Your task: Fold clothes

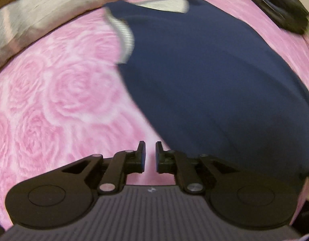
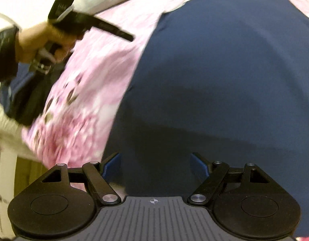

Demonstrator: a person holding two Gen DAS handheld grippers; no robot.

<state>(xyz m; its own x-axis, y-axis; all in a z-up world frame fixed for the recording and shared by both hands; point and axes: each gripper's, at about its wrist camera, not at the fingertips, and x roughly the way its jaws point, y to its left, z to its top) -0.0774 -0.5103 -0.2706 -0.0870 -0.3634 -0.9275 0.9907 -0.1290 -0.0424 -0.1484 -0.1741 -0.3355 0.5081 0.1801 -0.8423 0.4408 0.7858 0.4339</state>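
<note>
Pink rose-patterned bedding (image 1: 60, 92) covers the whole surface under my two tools, and both views are smeared with motion blur. On it lies the navy sleeveless top (image 1: 204, 76), spread flat, with pale grey ribbed trim (image 1: 125, 38) showing at one armhole and at the neckline on the far side.

From my left gripper (image 1: 150, 156) the top sits ahead and to the right, its near edge running just past the right fingertip. This claw's jaws stand narrow, a slim gap between them with only pink bedding showing through; they hold nothing.

My right gripper (image 2: 155, 165) hangs directly over the navy top (image 2: 224, 80), which fills the view ahead and to both sides of the fingers. Its jaws are spread wide, blue pads (image 2: 198, 166) showing, with nothing between them. I cannot tell whether the tips touch the cloth.

Off to the right claw's upper left I see my left hand (image 2: 40, 42) wrapped around the other tool's handle, over the pink bedding (image 2: 90, 84). A rumpled grey-and-cream blanket (image 1: 34, 22) lies beyond the bedding at the far edge.
</note>
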